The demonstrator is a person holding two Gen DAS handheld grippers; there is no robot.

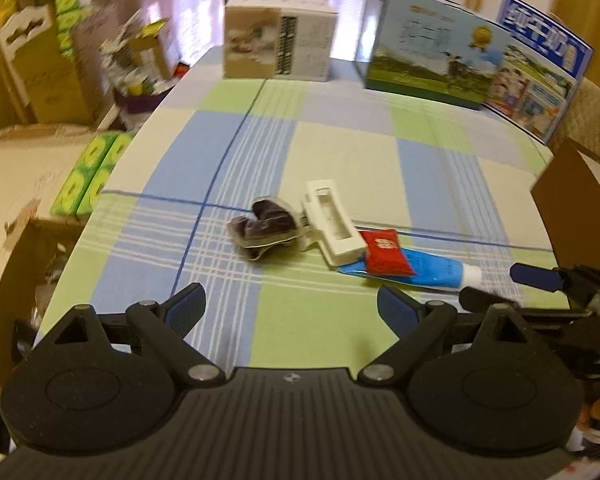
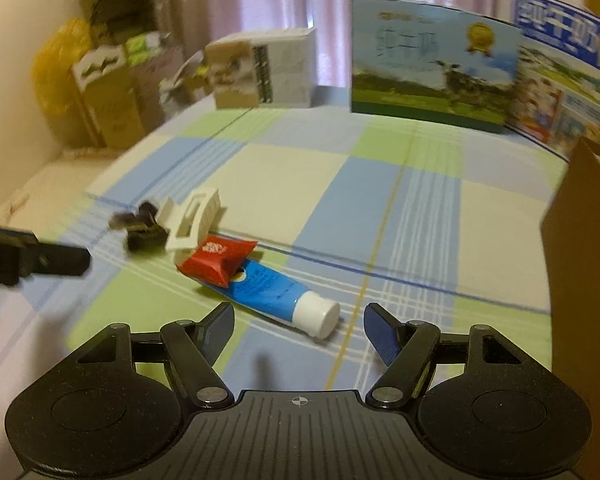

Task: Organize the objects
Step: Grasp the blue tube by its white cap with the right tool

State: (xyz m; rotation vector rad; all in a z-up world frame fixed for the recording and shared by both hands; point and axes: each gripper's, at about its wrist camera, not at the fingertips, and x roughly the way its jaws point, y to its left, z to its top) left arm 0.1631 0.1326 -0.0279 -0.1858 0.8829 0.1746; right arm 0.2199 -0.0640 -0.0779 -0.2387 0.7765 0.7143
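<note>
Left tongs (image 1: 291,312): released, pads spread wide, nothing between them, poised over the near edge of the surface (image 1: 340,152), which wears a checked cloth of blue, green and cream. Right tongs (image 2: 299,330): likewise released and empty, low over the same cloth; one blue-padded tip of them enters the left wrist view at the right edge, and a dark tip of the left tongs enters the right wrist view at the left edge.

Task things lie in one loose cluster mid-surface, ahead of both tongs. Blue tube (image 2: 268,286) with white cap (image 2: 316,314) lies flat, cap end pointing toward the right tongs and just ahead of them. Red packet (image 2: 216,258) rests on the tube's far end, touching it. White hair claw clip (image 1: 332,220) sits against the packet and tube end. Dark purple fabric piece (image 1: 262,222), crumpled, lies just beside the clip on its left, touching or nearly so; blur prevents telling which.

Back edge of the surface: a beige-and-white carton (image 1: 278,38) upright, a blue-green carton with a cow picture (image 1: 432,46) upright beside it, a blue printed carton (image 1: 540,68) further right. A brown cardboard box wall (image 2: 584,240) stands at the right side. Off the surface to the left: cardboard boxes and green tissue packs (image 1: 88,176)
</note>
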